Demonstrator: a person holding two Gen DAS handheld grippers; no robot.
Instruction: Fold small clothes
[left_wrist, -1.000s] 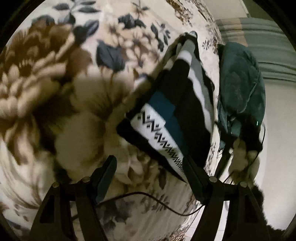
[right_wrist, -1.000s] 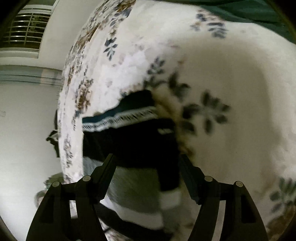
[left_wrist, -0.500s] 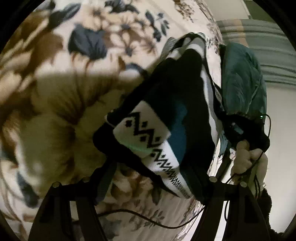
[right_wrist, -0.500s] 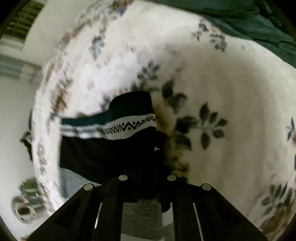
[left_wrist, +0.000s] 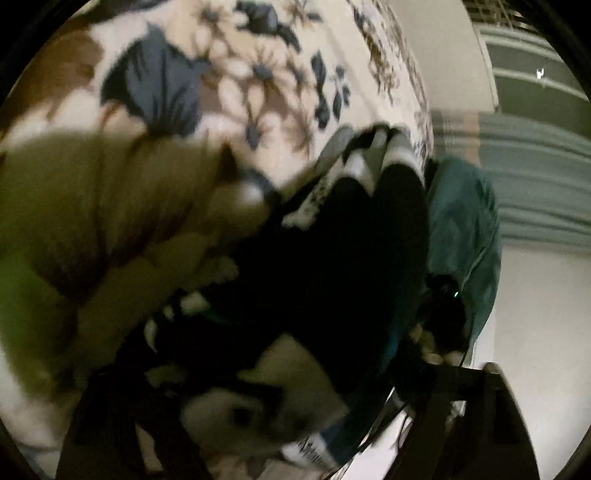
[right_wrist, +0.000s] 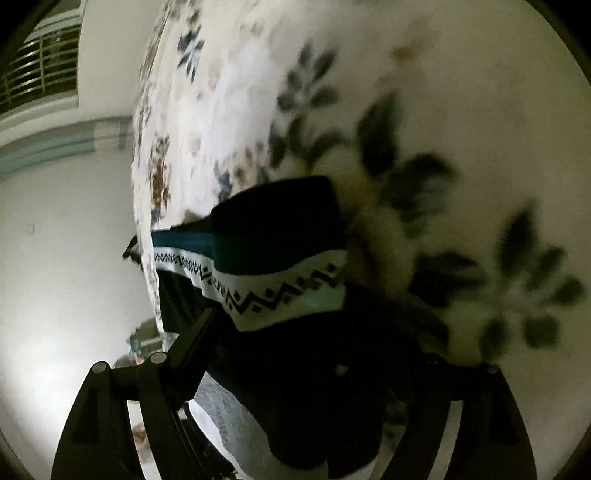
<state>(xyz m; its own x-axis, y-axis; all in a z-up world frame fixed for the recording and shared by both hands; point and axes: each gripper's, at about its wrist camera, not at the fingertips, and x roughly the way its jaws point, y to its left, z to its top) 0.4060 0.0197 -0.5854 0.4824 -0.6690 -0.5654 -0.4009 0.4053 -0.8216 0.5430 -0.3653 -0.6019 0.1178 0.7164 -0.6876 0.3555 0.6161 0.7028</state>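
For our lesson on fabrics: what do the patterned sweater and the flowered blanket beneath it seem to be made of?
Sweater: looks like knitted yarn, matte; the zigzag band appears worked into the fabric in stepped blocks, as knits show. Blanket: probably plush fleece, soft and fuzzy, with printed flowers whose edges look soft, though motion blur leaves this open.

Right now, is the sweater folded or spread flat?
Partly folded. In the right wrist view the sweater has its zigzag-band edge doubled over the dark body, on the floral blanket. Finished or not: cannot tell.
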